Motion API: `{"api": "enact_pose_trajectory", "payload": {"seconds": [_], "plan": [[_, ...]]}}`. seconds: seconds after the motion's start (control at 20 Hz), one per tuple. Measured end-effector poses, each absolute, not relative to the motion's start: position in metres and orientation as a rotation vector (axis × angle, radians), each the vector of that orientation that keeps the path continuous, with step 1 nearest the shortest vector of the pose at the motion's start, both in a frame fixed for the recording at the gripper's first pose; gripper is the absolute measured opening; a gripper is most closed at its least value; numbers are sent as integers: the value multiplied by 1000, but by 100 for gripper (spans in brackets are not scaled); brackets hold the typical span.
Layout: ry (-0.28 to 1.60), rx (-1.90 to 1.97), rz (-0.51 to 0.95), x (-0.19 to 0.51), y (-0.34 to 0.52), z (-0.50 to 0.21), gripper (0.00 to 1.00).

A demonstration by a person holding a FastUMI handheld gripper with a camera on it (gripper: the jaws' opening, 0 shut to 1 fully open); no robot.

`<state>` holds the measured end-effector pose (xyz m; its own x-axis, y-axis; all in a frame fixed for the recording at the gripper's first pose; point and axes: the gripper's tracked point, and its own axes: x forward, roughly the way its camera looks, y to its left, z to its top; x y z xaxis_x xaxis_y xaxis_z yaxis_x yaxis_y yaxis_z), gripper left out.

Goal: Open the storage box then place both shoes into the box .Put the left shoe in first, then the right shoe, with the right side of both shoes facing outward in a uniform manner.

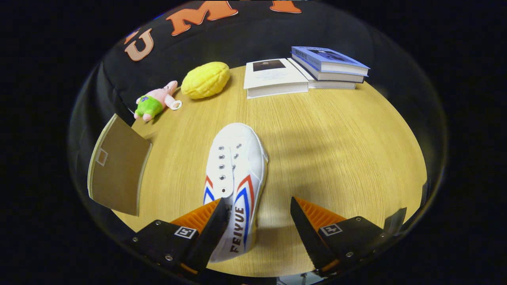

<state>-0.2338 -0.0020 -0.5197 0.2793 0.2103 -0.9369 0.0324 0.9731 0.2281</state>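
A white canvas sneaker (236,186) with red and blue side stripes is lying on a round wooden desk (336,150), its toe pointing away toward the far side and its heel reaching back between the fingers of the hand-held gripper (259,221). The hand-held gripper is hanging released, its fingers spread wide; the left finger is sitting right against the shoe's heel collar, though whether it is touching cannot be told, while the right finger is standing apart from the shoe over bare wood. To the left of the sneaker, a brown flap (117,174) of the storage box is tilting over the desk's edge. Beyond the shoe, a pink plush toy in green shorts (156,103) is lying beside a yellow bread-shaped plush (206,80). Farther right, a white book (274,77) is resting next to a stack of two more, the blue-covered book (328,60) on top.
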Motion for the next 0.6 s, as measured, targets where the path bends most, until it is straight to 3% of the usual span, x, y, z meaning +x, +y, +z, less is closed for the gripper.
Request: {"api": "enact_pose_trajectory", "payload": {"seconds": [0.2, 0.3, 0.5, 0.6], "plan": [[1258, 264, 163, -227, 6, -523, 92], [1260, 287, 201, -226, 16, -523, 81], [1306, 452, 145, -230, 24, -522, 39], [1328, 508, 94, -230, 24, -520, 29]]}}
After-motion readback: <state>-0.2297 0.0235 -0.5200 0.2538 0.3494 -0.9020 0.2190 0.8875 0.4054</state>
